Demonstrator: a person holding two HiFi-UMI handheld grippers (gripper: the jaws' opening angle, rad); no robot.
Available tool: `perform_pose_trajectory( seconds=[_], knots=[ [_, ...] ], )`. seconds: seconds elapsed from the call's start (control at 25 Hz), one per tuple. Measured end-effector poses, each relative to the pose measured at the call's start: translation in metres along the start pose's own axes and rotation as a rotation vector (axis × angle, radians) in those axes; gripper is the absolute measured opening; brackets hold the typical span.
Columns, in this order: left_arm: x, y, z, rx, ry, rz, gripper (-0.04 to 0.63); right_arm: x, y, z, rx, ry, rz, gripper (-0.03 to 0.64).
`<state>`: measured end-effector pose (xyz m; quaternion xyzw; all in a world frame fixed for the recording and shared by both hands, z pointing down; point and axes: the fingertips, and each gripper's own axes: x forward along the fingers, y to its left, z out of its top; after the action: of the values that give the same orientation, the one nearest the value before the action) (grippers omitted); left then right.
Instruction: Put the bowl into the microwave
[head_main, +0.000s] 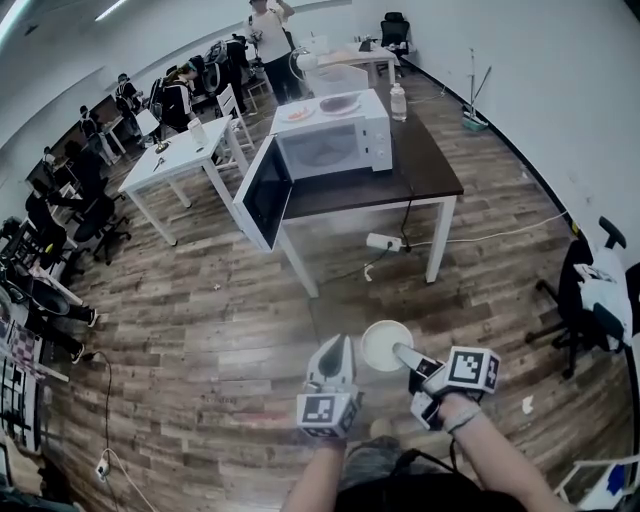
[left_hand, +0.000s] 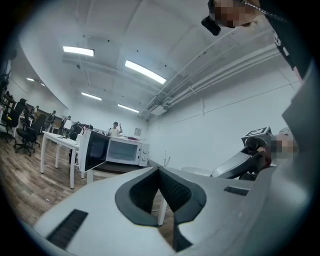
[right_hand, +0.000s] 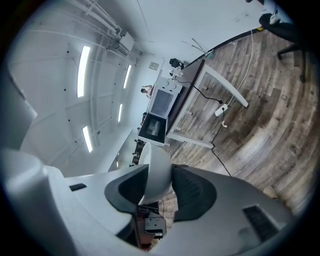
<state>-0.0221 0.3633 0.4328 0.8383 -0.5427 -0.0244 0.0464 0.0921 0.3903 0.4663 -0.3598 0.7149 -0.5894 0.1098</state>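
1. The dark surface carries a white microwave at its far left corner. The microwave's door stands swung open past the left edge, and its cavity faces the person.
2. The bowl is plain white, round and smooth-walled. It hangs in the air over the wooden floor, well short of the surface's near edge.
3. The bowl's mouth faces up toward the head camera. Being round, it has no long axis.
4. The right gripper grips the bowl by its right-hand rim. One of the jaws reaches inside the wall and the other sits outside it. In the right gripper view the curved wall stands edge-on between the two pads.
5. The left gripper floats just left of the bowl. Its jaws are closed together with nothing between them.
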Motion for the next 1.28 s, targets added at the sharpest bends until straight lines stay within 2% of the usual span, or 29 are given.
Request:
perform_pose_trajectory(
  seconds=[0.4,1.0,1.28],
  knots=[
    [0.042,0.039,-0.008,-0.032,0.03,0.003,0.0,0.059,0.0,0.019,-0.066,0.024,-0.081,0.146],
    [0.063,0.084,-0.021,-0.042,0.049,0.045,0.0,0.107,-0.002,0.032,-0.066,0.049,-0.084,0.146],
    [0.084,0.098,-0.013,-0.061,0.062,0.069,0.0,0.13,0.0,0.052,-0.068,0.06,-0.079,0.146]
  ],
)
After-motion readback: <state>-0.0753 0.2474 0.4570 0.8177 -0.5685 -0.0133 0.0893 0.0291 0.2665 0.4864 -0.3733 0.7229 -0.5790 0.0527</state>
